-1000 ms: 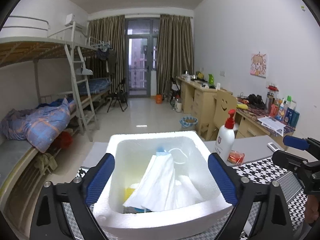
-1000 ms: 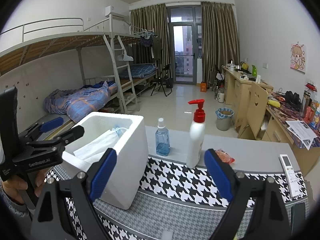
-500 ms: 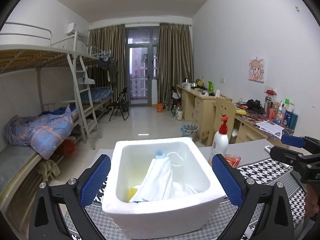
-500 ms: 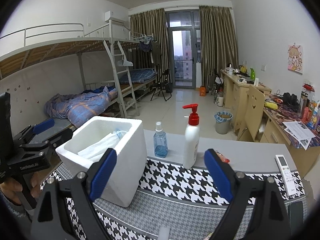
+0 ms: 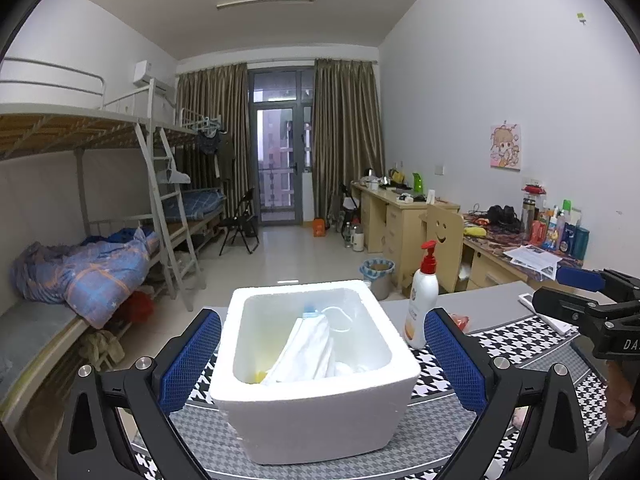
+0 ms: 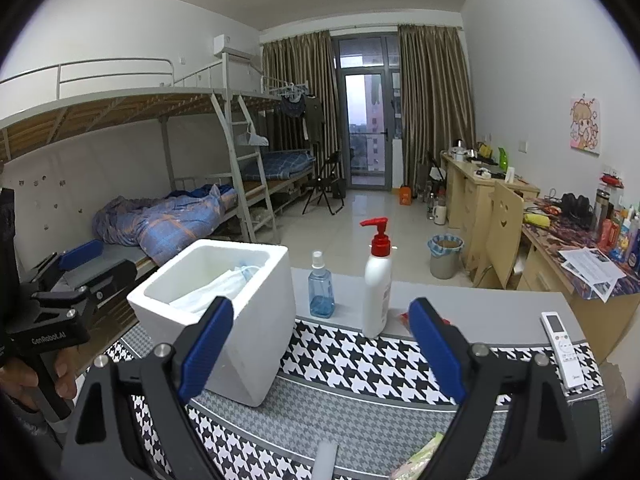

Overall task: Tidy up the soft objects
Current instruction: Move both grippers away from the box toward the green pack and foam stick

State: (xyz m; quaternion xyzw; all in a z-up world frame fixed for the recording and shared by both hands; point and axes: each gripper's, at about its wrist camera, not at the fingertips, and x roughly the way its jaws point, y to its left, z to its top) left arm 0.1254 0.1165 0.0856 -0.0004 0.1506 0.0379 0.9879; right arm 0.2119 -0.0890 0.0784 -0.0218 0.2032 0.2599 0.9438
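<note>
Masks [image 5: 316, 350] are lying in the white box [image 5: 320, 408], in front of the left gripper [image 5: 322, 358]. Both it and the right gripper [image 6: 320, 350] are gaping wide, holding nothing.

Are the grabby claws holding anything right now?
No. The left gripper is open around the foam box without touching it, and the right gripper is open and empty.

A white foam box [image 5: 320, 412] holds white cloth [image 5: 308, 356] on a black-and-white houndstooth mat [image 6: 360, 360] covering the grey worktop [image 6: 480, 304]; a white pump bottle [image 6: 378, 300] wears a red cap, beside a blue spray bottle [image 6: 321, 292].
</note>
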